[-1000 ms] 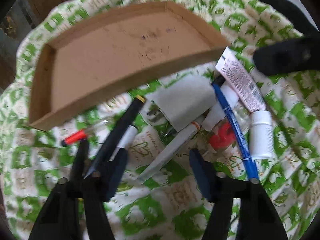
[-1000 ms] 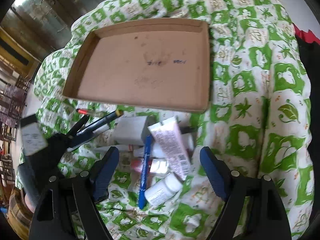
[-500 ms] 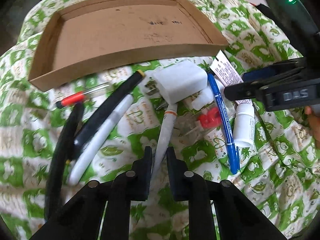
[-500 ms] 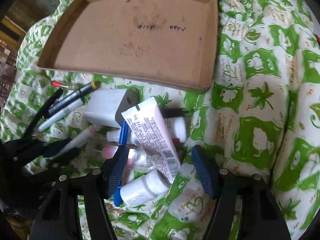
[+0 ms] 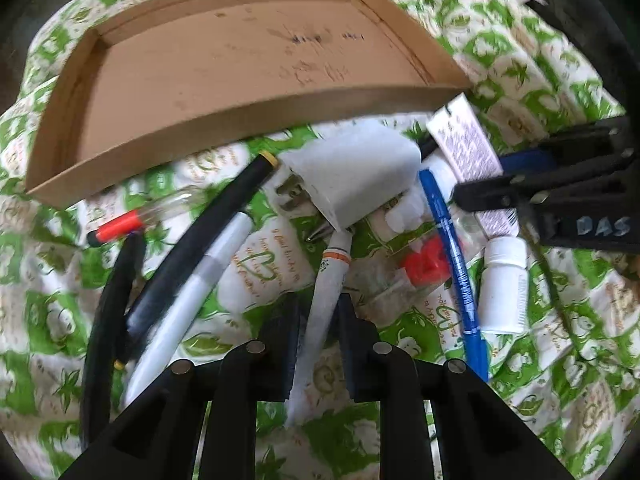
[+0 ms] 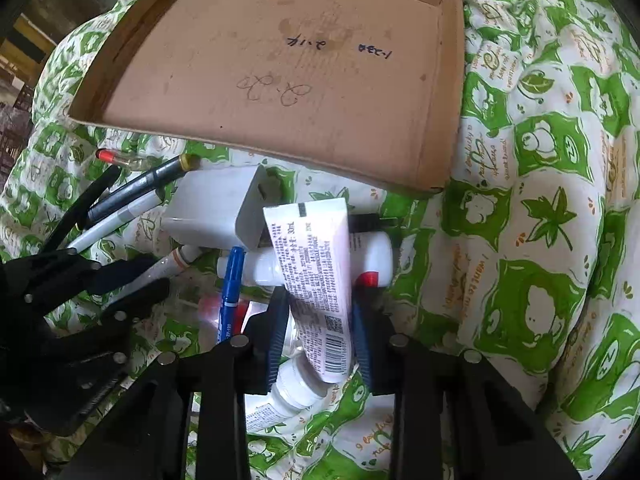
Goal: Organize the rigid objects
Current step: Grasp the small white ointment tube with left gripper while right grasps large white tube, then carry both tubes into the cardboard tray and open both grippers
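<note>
Left wrist view: the left gripper [image 5: 318, 320] has its fingers closed almost together around the lower barrel of a slim white pen with an orange band [image 5: 326, 300], which lies on the green-and-white patterned bedspread [image 5: 560, 380] with its tip tucked under a white plastic plug adapter [image 5: 352, 172]. In the right wrist view the right gripper [image 6: 320, 332] has its blue-padded fingers [image 6: 276, 336] drawn in against both sides of a white printed squeeze tube [image 6: 316, 272], near the barcode end; the tube lies on top of a small white bottle [image 6: 372, 254] and beside a blue marker pen [image 6: 230, 292]. Both items sit in the clutter just in front of the shallow brown cardboard tray [image 6: 440, 120], which holds nothing yet. The pen looks light, stiff and smooth, so a mid-barrel hold should keep it from pivoting or slipping. The tube is probably light but soft-walled; squeezing hard could dent it, and gripping closer to the firm cap shoulder would likely be steadier. Lifting either may drag neighbours along.
</note>
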### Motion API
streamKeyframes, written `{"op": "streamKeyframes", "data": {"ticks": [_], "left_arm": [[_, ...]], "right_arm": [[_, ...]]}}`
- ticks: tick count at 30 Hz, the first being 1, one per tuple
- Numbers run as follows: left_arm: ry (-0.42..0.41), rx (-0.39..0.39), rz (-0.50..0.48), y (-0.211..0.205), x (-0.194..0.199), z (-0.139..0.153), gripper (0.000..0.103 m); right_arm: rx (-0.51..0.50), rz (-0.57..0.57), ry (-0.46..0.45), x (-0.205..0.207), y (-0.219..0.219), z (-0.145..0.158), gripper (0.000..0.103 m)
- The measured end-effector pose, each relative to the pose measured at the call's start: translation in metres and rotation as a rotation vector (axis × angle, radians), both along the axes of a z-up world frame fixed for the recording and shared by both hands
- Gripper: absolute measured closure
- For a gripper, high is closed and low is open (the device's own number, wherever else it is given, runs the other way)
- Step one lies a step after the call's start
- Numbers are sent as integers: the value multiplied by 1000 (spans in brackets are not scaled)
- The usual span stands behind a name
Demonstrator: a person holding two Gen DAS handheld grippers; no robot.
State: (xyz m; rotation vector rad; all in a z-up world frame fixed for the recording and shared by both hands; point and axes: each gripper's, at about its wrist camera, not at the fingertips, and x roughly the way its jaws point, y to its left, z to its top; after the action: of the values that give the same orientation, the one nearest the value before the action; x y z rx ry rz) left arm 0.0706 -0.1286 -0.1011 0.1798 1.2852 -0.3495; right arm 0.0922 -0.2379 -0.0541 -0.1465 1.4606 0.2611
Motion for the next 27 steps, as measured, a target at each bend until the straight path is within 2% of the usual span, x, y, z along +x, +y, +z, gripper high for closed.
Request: {"op": "streamKeyframes", "data": {"ticks": [5,8,11,14,16,18,20,27], "left_arm": [[-5,-4,3,-9,-6,-6,91],[-3,2,15,-2,-15,-1,92],[21,-31,44,4,-12,-6,91],[21,-27,40,13,-8,-10,91],[4,-11,34,11,-8,-11,91],[-14,-3,32,-3,-1,-23,91],[-27,-13,40,-4,-3,-24,92],[-52,-110,105,20,-6,-8,92]], "right_arm": [[51,-49,33,3,-18,5,74],[90,-84,72,8,-35,-2,73],[92,-93,83,9,-41,-4,73],[87,-78,86,8,-38,-6,67],[72,-71,80,6,-37,-6,67],[59,-69,66,-4,-30,-7,75],[54,-65,50,-8,-26,-2,76],[153,-70,-13,-14,-14,29,77]]}}
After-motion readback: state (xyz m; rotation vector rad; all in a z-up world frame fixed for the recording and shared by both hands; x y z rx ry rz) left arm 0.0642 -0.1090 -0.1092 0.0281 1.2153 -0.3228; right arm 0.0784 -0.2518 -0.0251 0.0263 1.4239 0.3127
